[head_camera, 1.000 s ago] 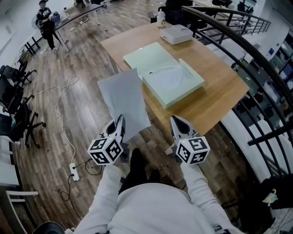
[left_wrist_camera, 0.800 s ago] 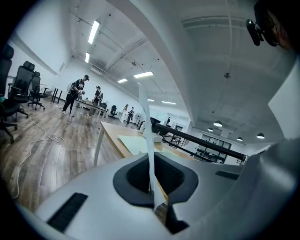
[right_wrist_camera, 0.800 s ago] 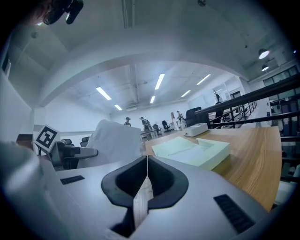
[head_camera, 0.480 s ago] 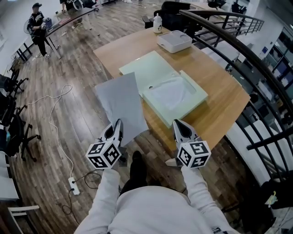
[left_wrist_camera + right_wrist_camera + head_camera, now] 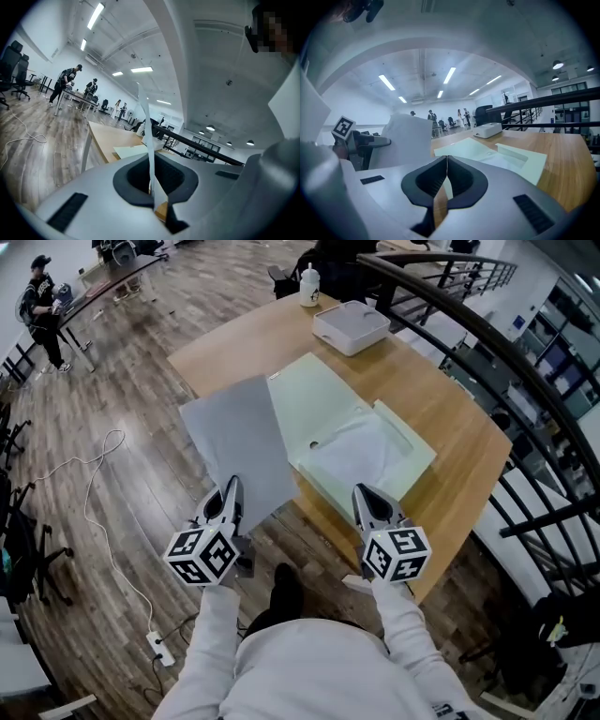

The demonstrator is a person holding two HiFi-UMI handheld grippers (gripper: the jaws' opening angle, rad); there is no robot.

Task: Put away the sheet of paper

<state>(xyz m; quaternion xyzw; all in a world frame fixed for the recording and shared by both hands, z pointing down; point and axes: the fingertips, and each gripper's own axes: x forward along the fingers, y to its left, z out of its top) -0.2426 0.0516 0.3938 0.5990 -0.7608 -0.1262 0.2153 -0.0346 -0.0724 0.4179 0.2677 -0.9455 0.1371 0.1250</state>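
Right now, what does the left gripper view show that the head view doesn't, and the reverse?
Left gripper view only: the sheet of paper edge-on, clamped by the shut left gripper; ceiling lights. Head view only: the right gripper, the sheet's flat face, a power strip. Both: the sheet, the wooden table, the open pale green case.

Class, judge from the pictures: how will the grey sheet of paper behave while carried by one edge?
Probably very light: the left gripper alone holds the sheet of paper out by its near edge. Likely floppy: seen edge-on, it curves slightly.
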